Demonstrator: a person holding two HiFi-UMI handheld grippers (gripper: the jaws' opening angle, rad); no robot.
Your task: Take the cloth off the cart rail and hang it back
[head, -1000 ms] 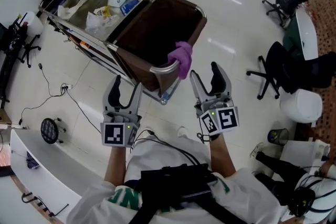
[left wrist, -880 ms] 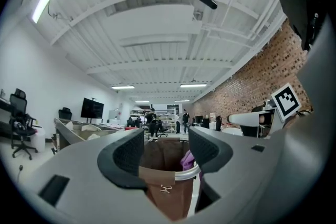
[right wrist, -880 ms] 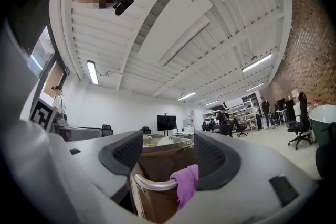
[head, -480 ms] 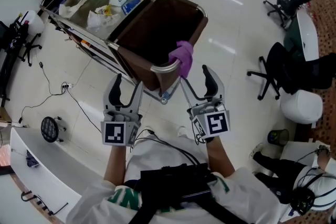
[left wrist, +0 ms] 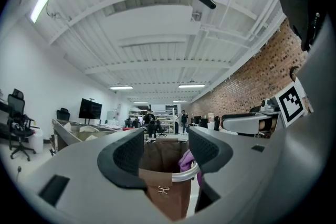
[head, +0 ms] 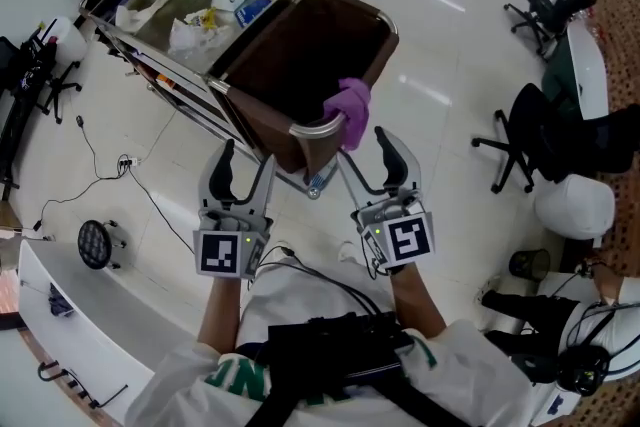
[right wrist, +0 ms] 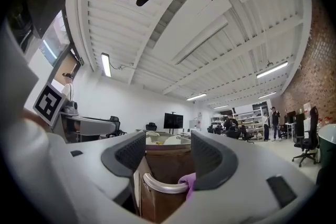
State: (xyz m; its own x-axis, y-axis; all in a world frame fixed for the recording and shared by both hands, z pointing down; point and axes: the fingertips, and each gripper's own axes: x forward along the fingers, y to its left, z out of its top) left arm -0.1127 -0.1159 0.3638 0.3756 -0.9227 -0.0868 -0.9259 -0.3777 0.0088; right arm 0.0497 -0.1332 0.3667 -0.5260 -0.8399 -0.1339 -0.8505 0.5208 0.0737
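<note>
Purple cloth (head: 350, 101) hung on the rail (head: 312, 127), awaiting lifting or just rehung; right tool (head: 366, 155) faced it, empty, wide jaws lately narrowing; left tool (head: 245, 167) open, empty.

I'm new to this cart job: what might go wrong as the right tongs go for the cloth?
The right tongs have just been closing with nothing between them, short of the cloth: they may shut on air. The cloth drapes over the rail, so the tongs may pinch the rail too. A nudge may drop it into the bag.
</note>
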